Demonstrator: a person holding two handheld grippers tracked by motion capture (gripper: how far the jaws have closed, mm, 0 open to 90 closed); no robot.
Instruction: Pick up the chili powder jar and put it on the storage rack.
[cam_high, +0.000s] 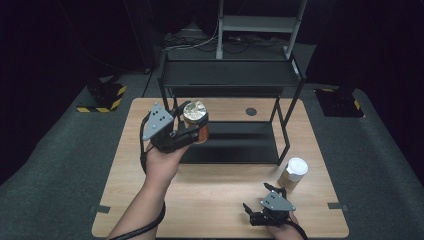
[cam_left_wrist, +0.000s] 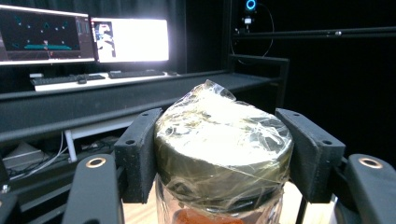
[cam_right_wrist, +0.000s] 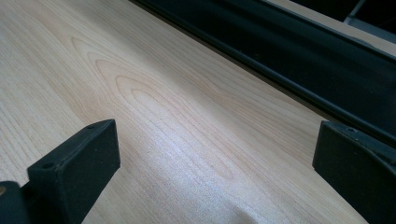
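Observation:
My left gripper (cam_high: 187, 124) is shut on a glass jar (cam_high: 195, 121) of orange-brown contents, its lid wrapped in clear plastic film. I hold the jar in the air at the left front of the black shelf rack (cam_high: 231, 80). In the left gripper view both black pads press the sides of the jar (cam_left_wrist: 223, 149) just below the wrapped lid. My right gripper (cam_high: 261, 209) rests low over the wooden table (cam_high: 210, 200) near its front edge, jaws wide open with nothing between them. In the right gripper view bare wood (cam_right_wrist: 154, 107) lies between the two pads.
A second jar with a white lid (cam_high: 294, 173) stands on the table right of the rack's lower shelf (cam_high: 235, 142). The rack's right legs (cam_high: 286, 145) stand close to it. A round hole (cam_high: 251, 111) marks the table's back. Monitors (cam_left_wrist: 84, 39) glow behind the rack.

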